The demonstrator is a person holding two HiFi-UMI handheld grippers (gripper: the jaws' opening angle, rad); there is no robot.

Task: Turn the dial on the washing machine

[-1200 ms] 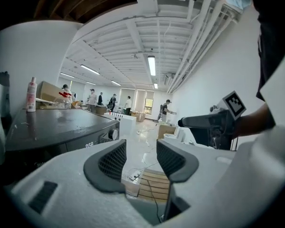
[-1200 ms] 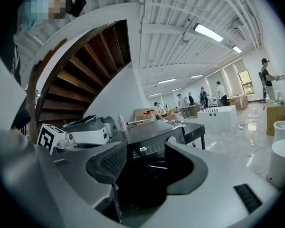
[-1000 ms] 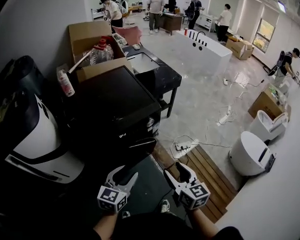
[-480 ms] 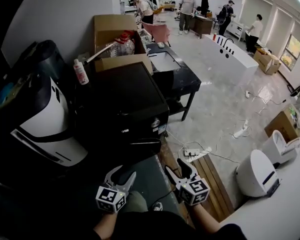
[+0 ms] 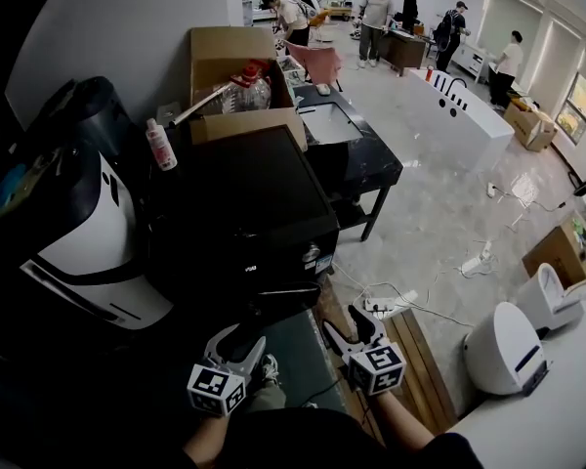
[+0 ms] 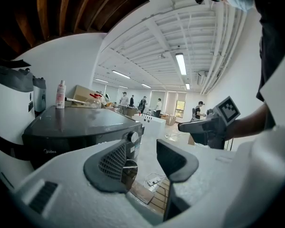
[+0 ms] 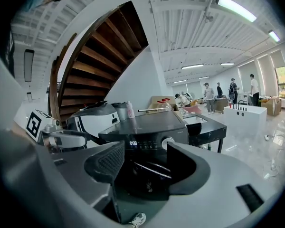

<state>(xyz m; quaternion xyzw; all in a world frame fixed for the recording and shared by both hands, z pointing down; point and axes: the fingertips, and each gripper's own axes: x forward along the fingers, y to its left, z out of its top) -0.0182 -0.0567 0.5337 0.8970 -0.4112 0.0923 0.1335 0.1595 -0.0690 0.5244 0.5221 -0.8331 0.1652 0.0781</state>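
A white bottle (image 5: 160,145) stands just beside an open cardboard box (image 5: 223,52) with a big water jug (image 5: 251,91) in it. A sink (image 5: 324,122) sits in the black counter (image 5: 371,164). On the floor, a power strip (image 5: 379,308) lies just beside a wooden platform (image 5: 415,345). People (image 5: 376,8) stand far back.

One black, box-shaped washing machine (image 5: 244,203) with one round silver dial (image 7: 167,142). One white plastic bottle (image 5: 160,146) stands beside it. One long white bathtub (image 5: 459,101). One black sink table (image 5: 371,169). Two white toilets (image 5: 496,348), (image 5: 557,299).
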